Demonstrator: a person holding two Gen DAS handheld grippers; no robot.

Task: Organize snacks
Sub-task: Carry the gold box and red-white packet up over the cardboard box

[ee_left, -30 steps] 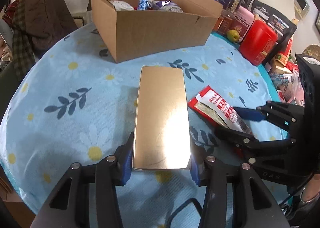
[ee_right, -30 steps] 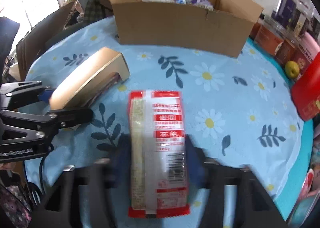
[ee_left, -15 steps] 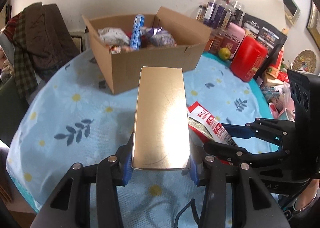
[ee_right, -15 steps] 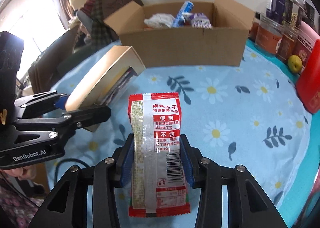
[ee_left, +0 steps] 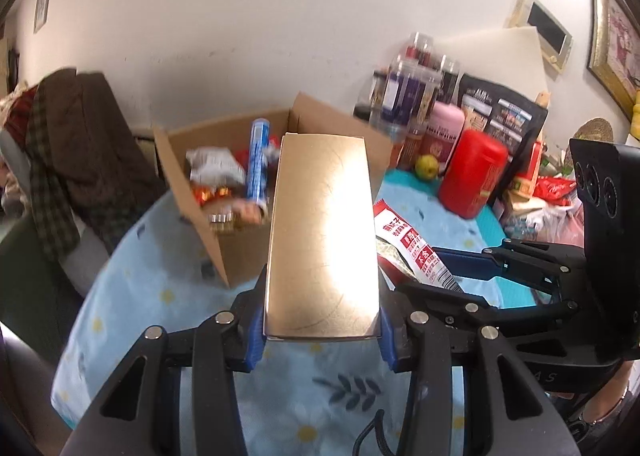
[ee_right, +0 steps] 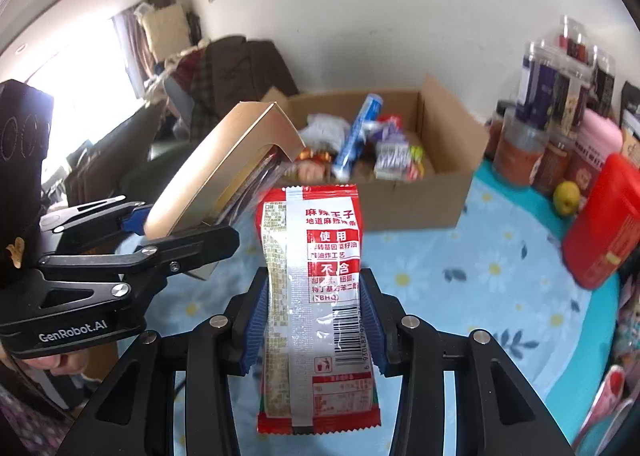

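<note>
We are holding a gold box (ee_left: 322, 232) in the left gripper (ee_left: 322, 330) and a red snack packet (ee_right: 316, 272) in the right gripper (ee_right: 316, 322), fingers pinching each, poised to drop into the cardboard box (ee_right: 416, 199).

Bright daylight blows out the window (ee_right: 76, 55) at upper left of the right view. Strong glare streak on the gold box (ee_left: 322, 240). Carton (ee_left: 224, 191) contents motion-blurred in both views. Heavy fisheye bending, dark vignette at the corners.
</note>
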